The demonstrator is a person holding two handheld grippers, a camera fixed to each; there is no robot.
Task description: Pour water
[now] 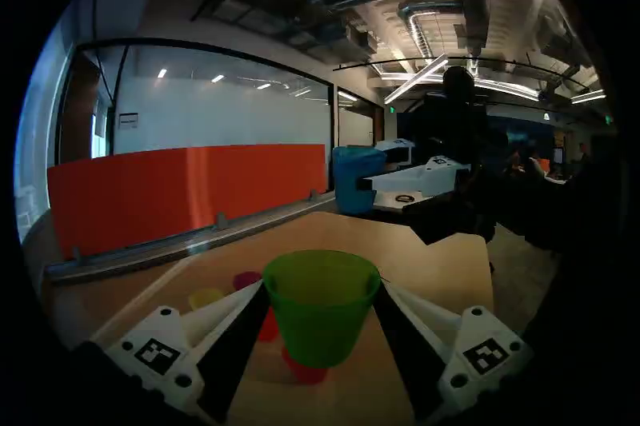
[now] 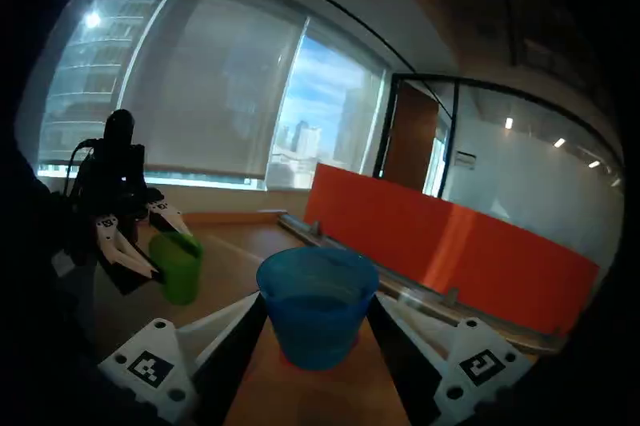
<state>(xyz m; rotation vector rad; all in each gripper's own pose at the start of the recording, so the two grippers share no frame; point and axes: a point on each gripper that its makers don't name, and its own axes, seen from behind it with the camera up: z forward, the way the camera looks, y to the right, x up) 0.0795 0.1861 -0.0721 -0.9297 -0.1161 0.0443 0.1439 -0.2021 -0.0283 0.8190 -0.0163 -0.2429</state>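
The left gripper (image 1: pixel 320 292) clamped the green cup (image 1: pixel 322 310), the right gripper (image 2: pixel 317 302) the blue cup (image 2: pixel 318 322); misaligned rims risked a spill on the desk (image 1: pixel 436 260).

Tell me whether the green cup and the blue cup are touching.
Apart. The right gripper view shows a stretch of wooden table between the green cup and the blue cup.

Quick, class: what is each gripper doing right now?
Left gripper: shut on the green cup.
Right gripper: shut on the blue cup.
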